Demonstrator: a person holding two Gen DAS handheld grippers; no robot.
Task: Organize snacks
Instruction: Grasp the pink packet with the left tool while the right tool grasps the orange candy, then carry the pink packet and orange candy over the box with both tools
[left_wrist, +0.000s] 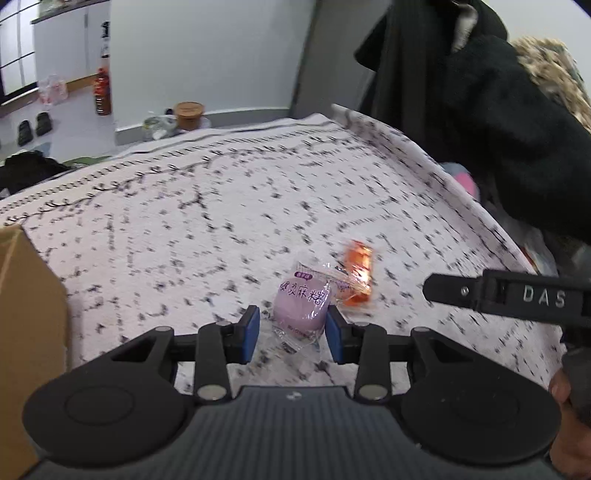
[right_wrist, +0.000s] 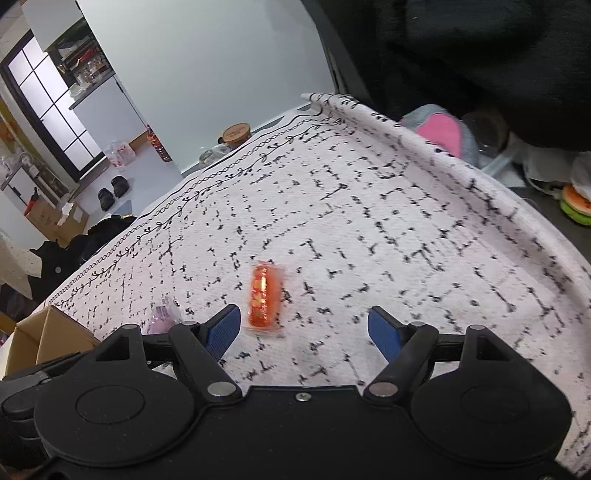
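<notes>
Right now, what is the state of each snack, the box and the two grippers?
Purple snack: sealed in its clear wrapper, between the left gripper's pads.
Orange snack: wrapped, lying free on the tablecloth.
Cardboard box: flaps open, at the table's edge.
Left gripper: shut on the purple snack.
Right gripper: open, empty, just short of the orange snack.
</notes>
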